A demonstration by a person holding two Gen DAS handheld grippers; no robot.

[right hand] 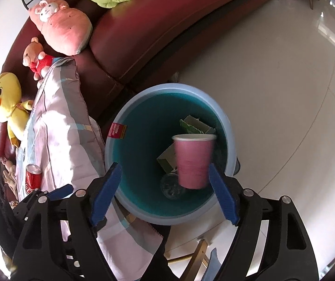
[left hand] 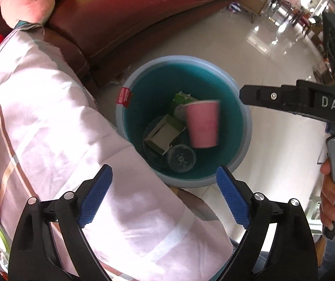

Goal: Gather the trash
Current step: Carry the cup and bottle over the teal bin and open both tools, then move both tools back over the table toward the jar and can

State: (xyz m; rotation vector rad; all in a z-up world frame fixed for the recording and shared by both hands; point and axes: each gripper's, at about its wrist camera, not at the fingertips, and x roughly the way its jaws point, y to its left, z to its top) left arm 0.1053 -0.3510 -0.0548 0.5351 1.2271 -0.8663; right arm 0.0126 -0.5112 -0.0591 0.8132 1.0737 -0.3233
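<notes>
Paper cups such as the pink cup (right hand: 194, 161) are judged light, thin-walled and easily crushed; a hold across the middle of the side wall, with gentle pressure, would suit it best. It is seen upright and motion-blurred, with a white rolled rim, apparently unsupported in mid-air over the open mouth of the bin (right hand: 117, 131). In the right wrist view it lies just off the inner face of the right-hand pad, but no pad is pressed on it. The right gripper (right hand: 165, 190) is spread wide with nothing clamped. The left gripper (left hand: 165, 195) is likewise spread wide and empty, hanging above the bin (left hand: 126, 117) and a pale quilt (left hand: 50, 117). In the bin, a blue tub with a teal inside, a green carton (left hand: 179, 103), a cardboard box (left hand: 162, 135) and a clear lid (left hand: 180, 158) are already lying. A red can (right hand: 33, 178), presumably further trash, is left on the quilt beside the dark red sofa (right hand: 144, 35).
</notes>
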